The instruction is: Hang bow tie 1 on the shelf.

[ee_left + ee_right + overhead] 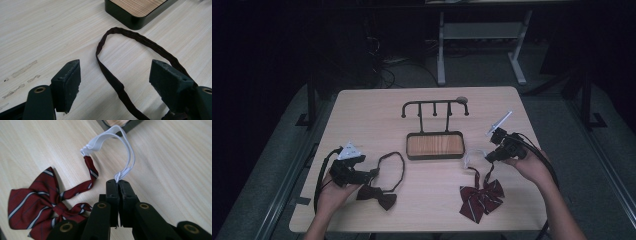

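From above the person's side, the high view looks down over the whole table (362,107). Both gripper views sit close to the tabletop, each catching the wooden tray (135,10) at its upper edge.

The surface (362,107) is pale wood with rounded corners. A black hook stand with a wood-lined tray base (435,145) stands at its middle. A dark bow tie (377,195) with looped strap lies front-left, a red striped bow tie (481,199) front-right.
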`<move>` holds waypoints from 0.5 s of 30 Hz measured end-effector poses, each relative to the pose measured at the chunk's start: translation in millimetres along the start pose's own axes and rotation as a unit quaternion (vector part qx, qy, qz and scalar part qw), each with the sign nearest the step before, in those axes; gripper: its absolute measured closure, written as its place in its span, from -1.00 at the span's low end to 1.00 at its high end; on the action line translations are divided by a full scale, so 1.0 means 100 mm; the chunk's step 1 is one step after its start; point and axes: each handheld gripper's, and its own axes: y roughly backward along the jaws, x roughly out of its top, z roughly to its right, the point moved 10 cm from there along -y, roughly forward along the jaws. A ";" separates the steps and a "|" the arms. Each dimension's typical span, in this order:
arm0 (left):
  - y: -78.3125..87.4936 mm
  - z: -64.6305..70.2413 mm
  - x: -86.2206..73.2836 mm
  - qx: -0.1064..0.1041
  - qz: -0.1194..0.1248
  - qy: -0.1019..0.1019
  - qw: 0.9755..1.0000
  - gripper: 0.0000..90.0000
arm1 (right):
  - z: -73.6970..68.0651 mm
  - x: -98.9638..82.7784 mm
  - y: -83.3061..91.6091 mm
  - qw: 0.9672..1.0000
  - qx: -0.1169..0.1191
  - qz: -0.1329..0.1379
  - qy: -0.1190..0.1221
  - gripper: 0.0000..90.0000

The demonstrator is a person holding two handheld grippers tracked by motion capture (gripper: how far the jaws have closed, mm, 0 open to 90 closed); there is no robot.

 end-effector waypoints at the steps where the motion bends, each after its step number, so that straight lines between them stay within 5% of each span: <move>1: 0.00 0.00 0.00 0.000 0.000 0.000 1.000 -0.43 | -0.01 0.01 0.02 1.000 0.001 0.002 0.003 0.93; 15: -0.01 0.01 0.00 -0.002 0.001 0.005 1.000 -0.43 | -0.17 0.13 0.31 0.999 0.009 0.017 0.034 0.94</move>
